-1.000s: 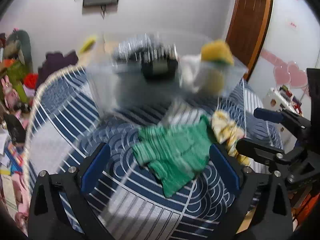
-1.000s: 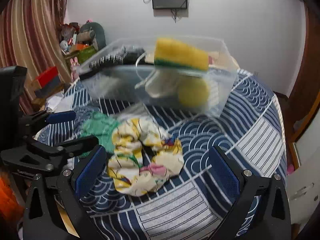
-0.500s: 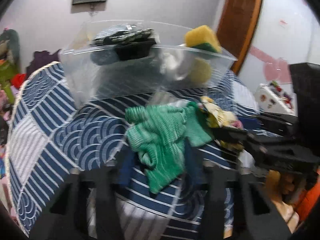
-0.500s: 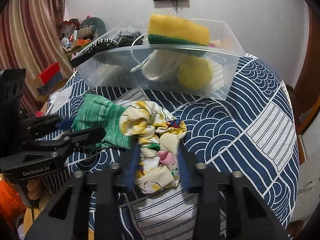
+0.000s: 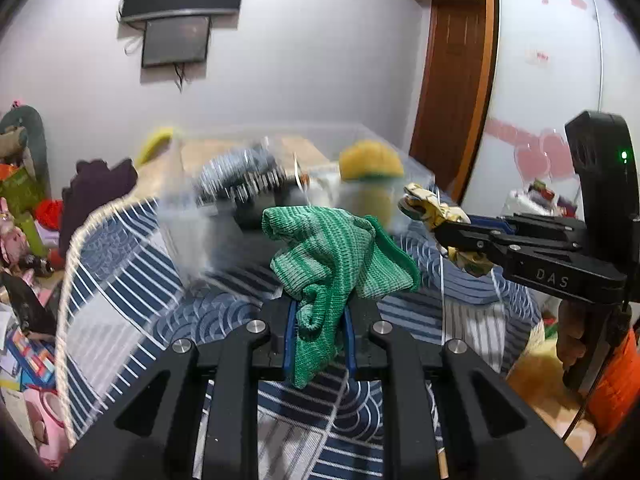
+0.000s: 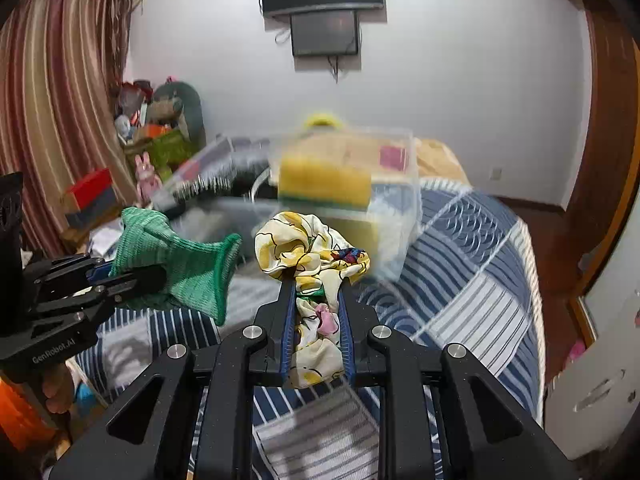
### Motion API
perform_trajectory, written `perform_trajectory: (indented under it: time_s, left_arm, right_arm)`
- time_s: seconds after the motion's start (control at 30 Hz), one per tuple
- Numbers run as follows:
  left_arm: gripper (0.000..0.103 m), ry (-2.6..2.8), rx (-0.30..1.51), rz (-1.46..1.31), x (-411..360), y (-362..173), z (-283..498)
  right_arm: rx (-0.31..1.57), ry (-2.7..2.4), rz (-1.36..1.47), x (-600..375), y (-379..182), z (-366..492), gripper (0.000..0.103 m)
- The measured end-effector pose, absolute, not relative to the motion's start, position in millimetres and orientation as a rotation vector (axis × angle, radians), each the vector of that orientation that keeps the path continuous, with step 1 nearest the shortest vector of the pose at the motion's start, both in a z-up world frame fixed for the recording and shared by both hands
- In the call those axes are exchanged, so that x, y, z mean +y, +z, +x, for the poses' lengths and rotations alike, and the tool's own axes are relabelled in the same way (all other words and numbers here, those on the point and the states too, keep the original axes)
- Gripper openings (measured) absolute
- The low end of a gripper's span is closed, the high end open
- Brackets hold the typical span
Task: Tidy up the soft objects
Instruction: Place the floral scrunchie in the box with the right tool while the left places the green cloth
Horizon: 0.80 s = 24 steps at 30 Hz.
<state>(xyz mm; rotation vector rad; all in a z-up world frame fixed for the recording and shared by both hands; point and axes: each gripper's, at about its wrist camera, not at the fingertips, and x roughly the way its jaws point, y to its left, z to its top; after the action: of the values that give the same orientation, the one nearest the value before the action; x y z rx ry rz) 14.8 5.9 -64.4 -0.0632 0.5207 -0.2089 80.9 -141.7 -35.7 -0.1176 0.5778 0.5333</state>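
1. Left gripper [image 5: 318, 332]: blue-padded jaws clamped tight on a green ribbed knit cloth [image 5: 336, 256], held up above the navy-and-white wave-patterned bedspread [image 5: 132, 280]. The cloth bunches above the jaws and a tail hangs below them.
2. Right gripper [image 6: 316, 332]: jaws pinched narrow around a yellow floral fabric scrunchie [image 6: 310, 256], also lifted off the bedspread.
3. The two grippers sit side by side; each shows at the edge of the other's view.
4. Clear plastic storage bin [image 6: 400, 184] stands on the bed beyond both items, blurred. A yellow sponge with a green scouring layer [image 6: 324, 186] sits at its near rim; a dark bristled brush [image 6: 208, 188] lies in its left part.
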Motion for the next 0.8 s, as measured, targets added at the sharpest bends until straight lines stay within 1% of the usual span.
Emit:
perform_trajectory:
  time_s: [0.23, 0.43, 0.6, 0.8]
  left_arm:
    - [0.019, -0.162, 0.398, -0.064, 19, -20, 20]
    - [0.019, -0.16, 0.347, -0.072, 23, 0, 47]
    - [0.019, -0.162, 0.398, -0.074, 16, -8, 84]
    - [0.019, -0.135, 0.497, -0.07, 13, -34, 120]
  right_arm:
    - [0.454, 0.523, -0.108, -133, -4, 86, 0.018]
    - [0.402, 0.49, -0.121, -131, 10, 101, 0.018]
    - [0.409, 0.446, -0.134, -128, 8, 123, 0.018]
    - [0.493, 0.417, -0.138, -121, -12, 160, 0.018]
